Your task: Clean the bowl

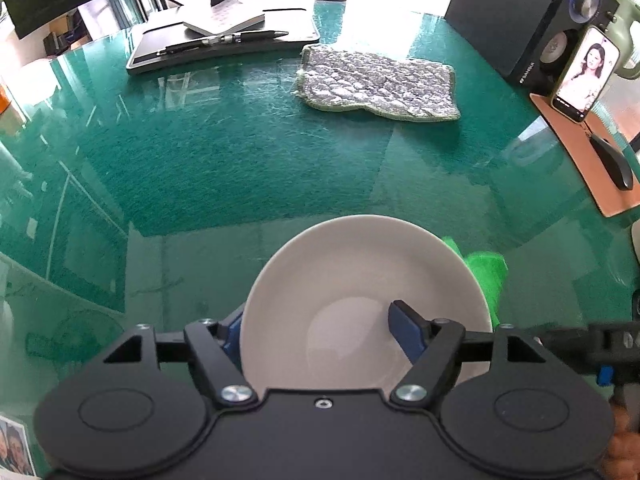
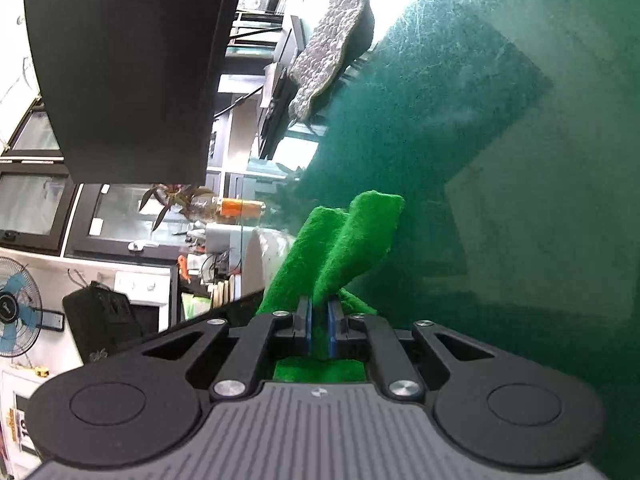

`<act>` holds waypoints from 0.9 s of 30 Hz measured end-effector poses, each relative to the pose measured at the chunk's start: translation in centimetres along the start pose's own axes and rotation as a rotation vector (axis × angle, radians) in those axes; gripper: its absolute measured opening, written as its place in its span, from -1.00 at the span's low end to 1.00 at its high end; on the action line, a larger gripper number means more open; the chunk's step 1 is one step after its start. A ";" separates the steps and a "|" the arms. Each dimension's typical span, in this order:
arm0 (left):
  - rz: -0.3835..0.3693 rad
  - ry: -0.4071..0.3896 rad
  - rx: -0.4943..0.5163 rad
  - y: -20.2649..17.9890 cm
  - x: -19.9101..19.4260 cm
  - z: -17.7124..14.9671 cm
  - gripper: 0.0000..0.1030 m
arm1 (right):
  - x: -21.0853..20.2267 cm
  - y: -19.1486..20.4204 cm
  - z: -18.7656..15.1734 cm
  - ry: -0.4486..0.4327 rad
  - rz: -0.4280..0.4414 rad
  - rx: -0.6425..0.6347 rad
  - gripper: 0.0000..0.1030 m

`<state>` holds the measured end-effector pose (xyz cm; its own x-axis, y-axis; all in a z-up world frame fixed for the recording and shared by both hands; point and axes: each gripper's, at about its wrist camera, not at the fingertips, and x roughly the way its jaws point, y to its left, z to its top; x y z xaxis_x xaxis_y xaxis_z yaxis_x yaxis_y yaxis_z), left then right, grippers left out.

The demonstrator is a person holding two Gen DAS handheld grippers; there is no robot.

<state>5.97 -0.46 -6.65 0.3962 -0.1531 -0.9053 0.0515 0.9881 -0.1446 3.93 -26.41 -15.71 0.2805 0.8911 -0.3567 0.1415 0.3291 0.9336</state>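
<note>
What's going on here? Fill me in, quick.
A person is cleaning a bowl with a tool in each hand. The left tool straddles the bowl's wall, one finger outside and one inside, jaws wide; whether the pads press on it is unclear. The right tool is shut on a green cloth, held beside the bowl's far rim. A grey pad lies further back on the green table.

We can read almost no writing here. A black speaker at the table's far right carries a small brand name running up its front edge, too tiny to make out. A blue fan bears a hub mark, equally unreadable.
</note>
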 end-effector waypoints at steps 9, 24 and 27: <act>-0.022 0.009 0.052 0.3 0.3 0.3 0.43 | 0.5 -0.1 1.1 -0.025 0.029 0.011 -0.83; -0.049 0.012 0.184 0.9 1.3 1.0 0.86 | 3.3 0.0 3.3 -0.013 0.044 0.043 -0.85; -0.058 0.017 0.198 1.0 1.4 1.1 0.87 | 2.0 -0.4 2.4 -0.001 0.039 0.054 -0.85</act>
<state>7.63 0.31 -7.59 0.3724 -0.2079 -0.9045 0.2535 0.9603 -0.1164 6.70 -25.47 -16.88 0.2879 0.9026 -0.3200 0.1814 0.2767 0.9437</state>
